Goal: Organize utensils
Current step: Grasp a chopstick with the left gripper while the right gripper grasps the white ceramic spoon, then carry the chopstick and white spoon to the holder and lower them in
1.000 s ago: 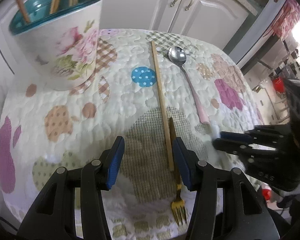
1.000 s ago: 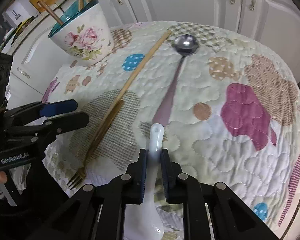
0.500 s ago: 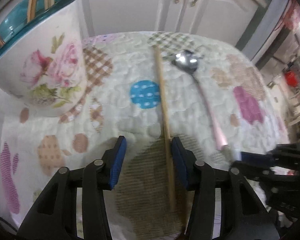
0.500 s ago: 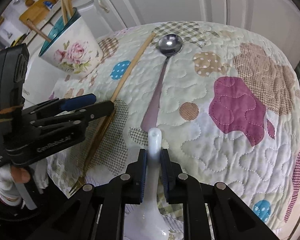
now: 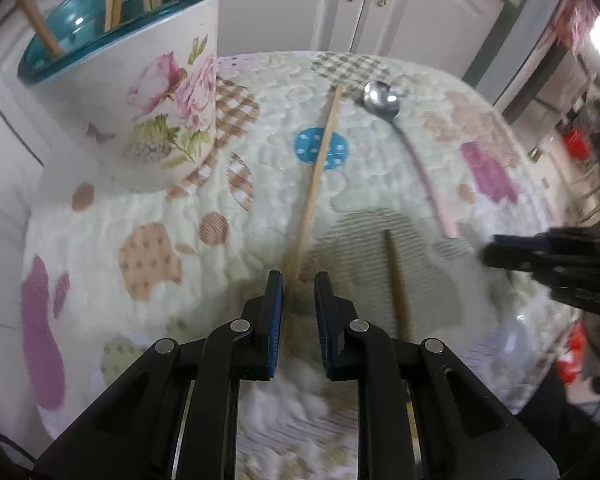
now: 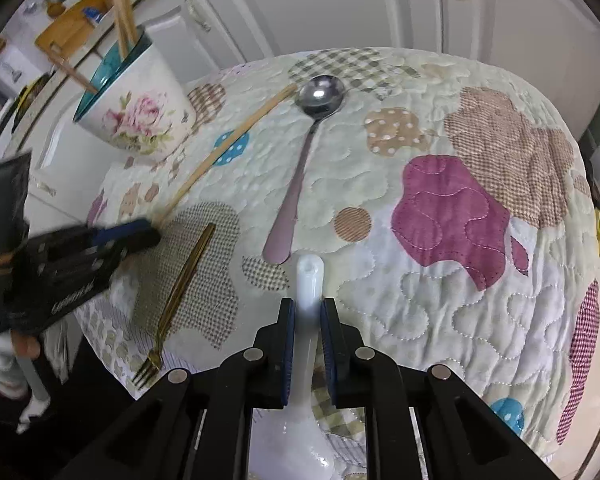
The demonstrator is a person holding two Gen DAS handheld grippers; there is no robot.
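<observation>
Floral utensil cup [image 5: 156, 96] far left on quilted table [image 5: 260, 208], chopsticks inside. Left hand-held gripper [image 5: 298, 292] jaws narrowed around near end of loose chopstick [image 5: 318, 168]; contact unclear. Then gold fork [image 6: 180, 292], pink-handled spoon [image 6: 300, 168]. Right hand-held gripper [image 6: 307, 320] clamped on white ceramic spoon [image 6: 309, 288].

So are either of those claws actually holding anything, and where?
The right gripper clamps the white spoon by its handle. The left gripper straddles the chopstick's near end; grip unclear.
</observation>
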